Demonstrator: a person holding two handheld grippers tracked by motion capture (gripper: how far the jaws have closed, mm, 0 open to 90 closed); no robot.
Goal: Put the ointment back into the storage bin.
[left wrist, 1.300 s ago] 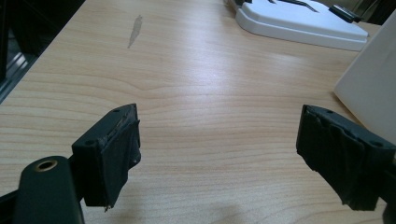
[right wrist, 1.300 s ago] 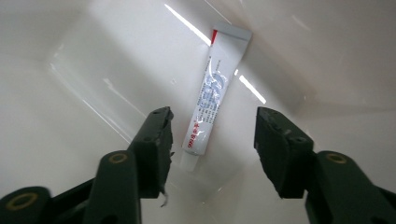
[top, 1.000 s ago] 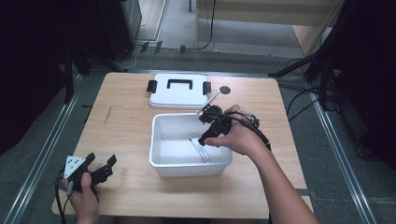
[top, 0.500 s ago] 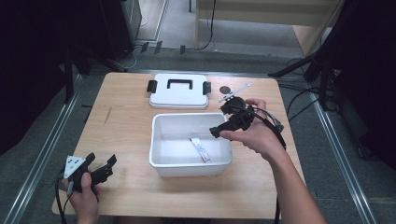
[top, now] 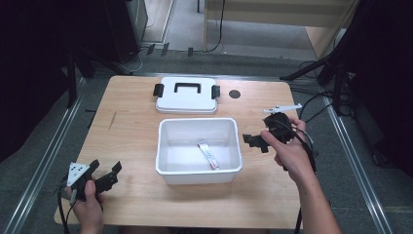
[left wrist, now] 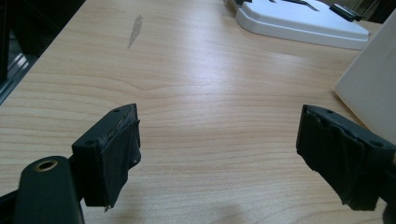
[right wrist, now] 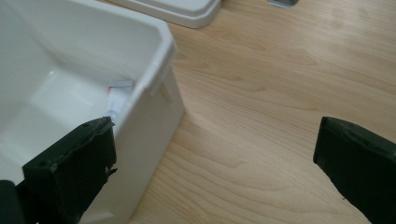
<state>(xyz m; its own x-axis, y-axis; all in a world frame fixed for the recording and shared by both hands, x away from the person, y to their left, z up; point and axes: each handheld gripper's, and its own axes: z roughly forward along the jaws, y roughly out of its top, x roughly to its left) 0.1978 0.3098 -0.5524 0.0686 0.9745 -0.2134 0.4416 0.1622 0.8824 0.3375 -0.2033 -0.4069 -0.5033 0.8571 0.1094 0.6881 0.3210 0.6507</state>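
Observation:
A white open box (top: 198, 175) stands mid-table with a small white-and-red tube (top: 208, 155) lying on its floor. Just right of the box my right gripper (top: 255, 141) is open; its jaws have just been opening and nothing is between them. In the right gripper view the right gripper (right wrist: 215, 130) straddles the box's corner (right wrist: 161, 60), and the tube (right wrist: 116, 95) peeks past the rim. At the table's front left corner my left gripper (top: 104, 169) is open above bare wood. The left gripper (left wrist: 219, 121) holds nothing in its own view.
The box's white lid (top: 187, 95) with black handle and clasps lies behind the box. A small dark round spot (top: 234, 94) sits to the lid's right. A grey streak (top: 113, 119) marks the wood at left. Black stands flank the table.
My right gripper has moved out of the box to its right side and opened, leaving the tube on the box floor. The left gripper has stayed put.

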